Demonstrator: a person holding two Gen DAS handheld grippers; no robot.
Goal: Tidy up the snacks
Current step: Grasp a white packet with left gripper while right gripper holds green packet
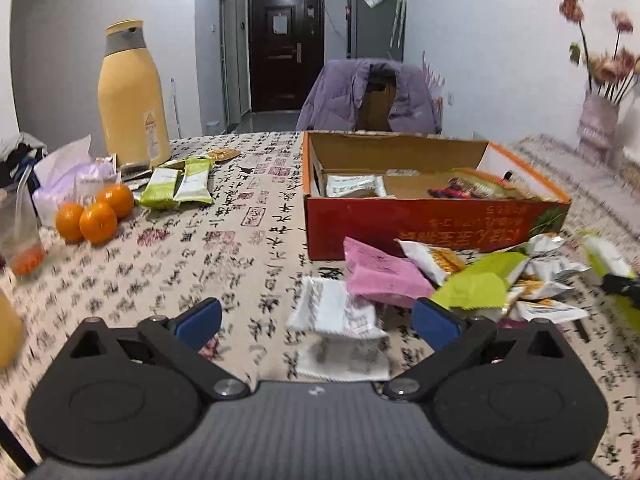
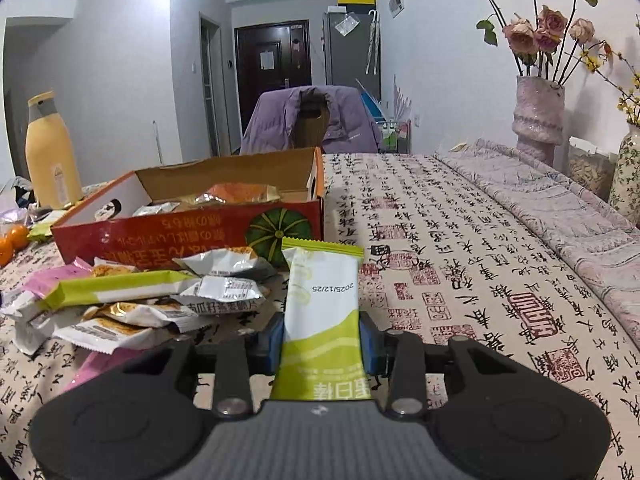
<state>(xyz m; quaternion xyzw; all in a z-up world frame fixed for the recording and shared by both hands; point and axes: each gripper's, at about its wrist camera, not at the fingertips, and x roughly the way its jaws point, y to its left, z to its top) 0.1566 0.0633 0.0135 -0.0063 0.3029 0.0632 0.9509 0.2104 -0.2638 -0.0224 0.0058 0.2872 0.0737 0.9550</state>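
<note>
The cardboard box (image 2: 188,236) — red-orange outside, open at the top, a green pumpkin printed on its near wall — stands on the tablecloth (image 2: 460,248) ahead and to the left of the right gripper (image 2: 322,342); its near wall bears yellow Chinese lettering that appears upside down from both views and cannot be read with confidence; several packets already lie inside.

The loose pile of snack packets (image 2: 132,304) lies just in front of the box, between the two grippers; a pink packet (image 1: 384,276) and a white packet (image 1: 336,312) lie nearest the left gripper (image 1: 316,322).

The right gripper is clamped on a green-and-white bar (image 2: 322,308); the bar's long axis runs forward along the fingers, its far end pointing toward the box's right corner; the date 2025/12/25 is printed on it, inverted, and large white characters near the gripper body are only partly legible.

The left gripper stands spread wide and holds nothing; the white packet lies between its blue pads (image 1: 200,322) but below them — contact cannot be confirmed.

Judgement: the right gripper is the loaded one, so the coming move is a carry forward and left over the near wall.
</note>
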